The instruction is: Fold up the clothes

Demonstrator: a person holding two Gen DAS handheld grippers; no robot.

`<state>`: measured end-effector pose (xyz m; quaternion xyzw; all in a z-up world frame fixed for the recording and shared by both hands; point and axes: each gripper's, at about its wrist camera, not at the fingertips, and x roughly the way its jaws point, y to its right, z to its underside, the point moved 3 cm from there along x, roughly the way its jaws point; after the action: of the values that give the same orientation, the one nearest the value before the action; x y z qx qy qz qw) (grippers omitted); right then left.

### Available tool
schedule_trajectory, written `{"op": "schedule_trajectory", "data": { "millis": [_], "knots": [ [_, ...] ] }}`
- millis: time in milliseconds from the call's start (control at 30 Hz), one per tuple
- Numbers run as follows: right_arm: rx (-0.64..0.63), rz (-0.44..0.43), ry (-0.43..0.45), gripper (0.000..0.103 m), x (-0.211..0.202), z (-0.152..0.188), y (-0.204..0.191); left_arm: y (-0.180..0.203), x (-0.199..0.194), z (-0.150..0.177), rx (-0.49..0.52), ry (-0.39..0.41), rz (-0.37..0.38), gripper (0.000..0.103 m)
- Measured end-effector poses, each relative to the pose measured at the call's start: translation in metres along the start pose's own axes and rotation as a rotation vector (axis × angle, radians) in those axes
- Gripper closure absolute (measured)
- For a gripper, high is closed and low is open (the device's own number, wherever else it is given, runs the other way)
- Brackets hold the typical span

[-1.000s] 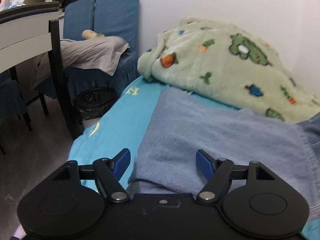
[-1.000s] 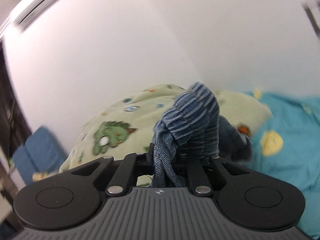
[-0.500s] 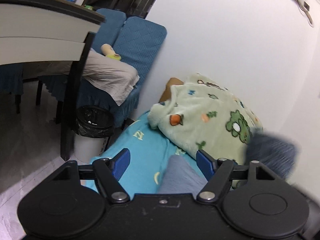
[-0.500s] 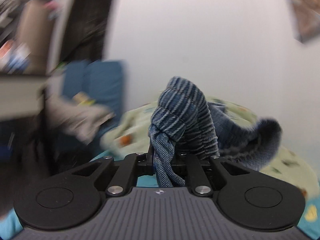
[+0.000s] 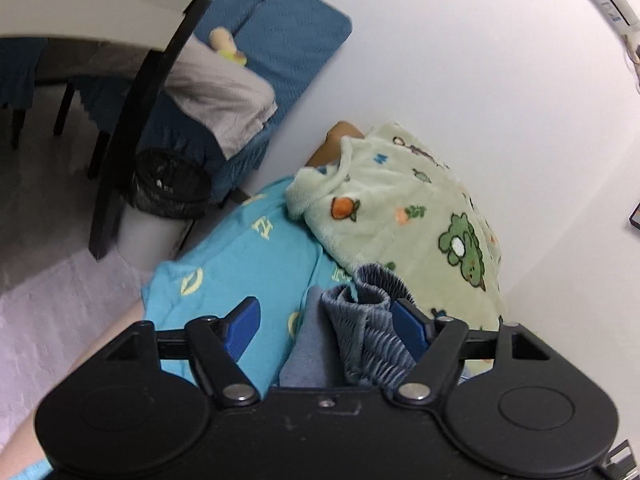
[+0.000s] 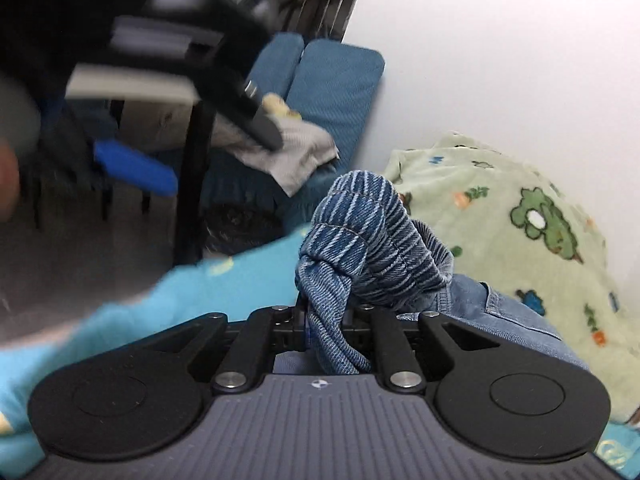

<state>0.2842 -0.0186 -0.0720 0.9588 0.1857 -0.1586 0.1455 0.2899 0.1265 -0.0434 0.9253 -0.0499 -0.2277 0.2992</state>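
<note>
The right gripper [image 6: 336, 320] is clamped on the jeans' [image 6: 360, 240] bunched waistband, lifted over the bed [image 5: 240, 256]. The left gripper [image 5: 326, 326] stands open, waistband between its pads, unpinched. Folding looks midway; flattening remains.

Denim waistband [image 5: 370, 320] now bunched between the left gripper [image 5: 326, 326] jaws — earlier flat cloth there, view rolled.

- Two tools: left tool [image 5: 324, 326], right tool [image 6: 336, 320].
- One pair of denim trousers [image 6: 360, 232], near, on the bed.
- One turquoise bed sheet [image 5: 240, 252].
- One green cartoon blanket [image 5: 404, 216], far right.
- Two blue chair backs [image 5: 288, 36], far left.
- One black bin [image 5: 172, 184].
</note>
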Motion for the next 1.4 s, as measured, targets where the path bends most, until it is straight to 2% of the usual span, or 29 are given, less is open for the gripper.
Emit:
{"op": "schedule_trajectory", "data": {
  "millis": [67,133,167,200,267,367,500,567,633,700,800,900,1067,1200,1267,1400],
  "knots": [
    [0.028,-0.031,-0.026,0.086,0.011,0.005,-0.005,-0.001,0.001,0.002,0.006,-0.006,-0.008,0.032],
    [0.016,-0.072,-0.046,0.076,0.021,0.015,-0.014,-0.002,0.004,0.004,0.006,-0.026,-0.016,0.032],
    [0.011,-0.096,-0.056,0.058,0.023,0.020,-0.017,-0.002,0.005,0.006,0.008,-0.031,-0.018,0.032],
    [0.019,-0.131,-0.052,0.033,0.022,0.021,-0.019,-0.002,0.006,0.007,0.010,-0.037,-0.020,0.032],
    [0.040,-0.194,-0.024,0.017,0.015,0.018,-0.021,-0.004,0.006,0.006,0.024,-0.035,-0.031,0.032],
    [0.006,-0.196,0.005,0.016,0.001,0.013,-0.023,-0.011,0.010,0.010,0.009,-0.047,-0.024,0.032],
    [0.069,-0.183,0.062,0.016,-0.029,0.014,0.000,-0.009,0.016,0.019,-0.056,-0.055,0.033,0.031],
    [0.181,-0.132,0.072,0.016,-0.042,0.018,0.025,-0.005,0.020,0.025,-0.082,-0.053,0.063,0.030],
    [0.338,-0.060,0.087,0.016,-0.053,0.021,0.058,0.000,0.023,0.034,-0.061,-0.040,0.038,0.030],
    [0.473,-0.039,0.119,0.016,-0.063,0.025,0.089,0.002,0.025,0.039,-0.047,-0.042,0.007,0.030],
    [0.597,0.047,0.136,0.016,-0.073,0.038,0.128,-0.006,0.022,0.045,-0.089,-0.032,0.044,0.030],
    [0.666,0.085,0.125,0.016,-0.070,0.057,0.157,-0.007,0.025,0.054,-0.083,-0.066,0.023,0.030],
    [0.901,0.118,0.098,0.015,-0.048,0.093,0.194,-0.006,0.029,0.070,-0.109,-0.096,-0.002,0.030],
    [1.014,0.072,0.080,0.014,-0.039,0.106,0.200,-0.008,0.043,0.086,-0.103,-0.126,-0.109,0.029],
    [1.034,0.051,0.060,0.014,-0.036,0.109,0.199,-0.014,0.047,0.093,-0.132,-0.140,-0.128,0.029],
    [1.062,0.049,0.045,0.012,-0.032,0.118,0.196,-0.020,0.060,0.102,-0.131,-0.150,-0.161,0.018]
  ]
}}
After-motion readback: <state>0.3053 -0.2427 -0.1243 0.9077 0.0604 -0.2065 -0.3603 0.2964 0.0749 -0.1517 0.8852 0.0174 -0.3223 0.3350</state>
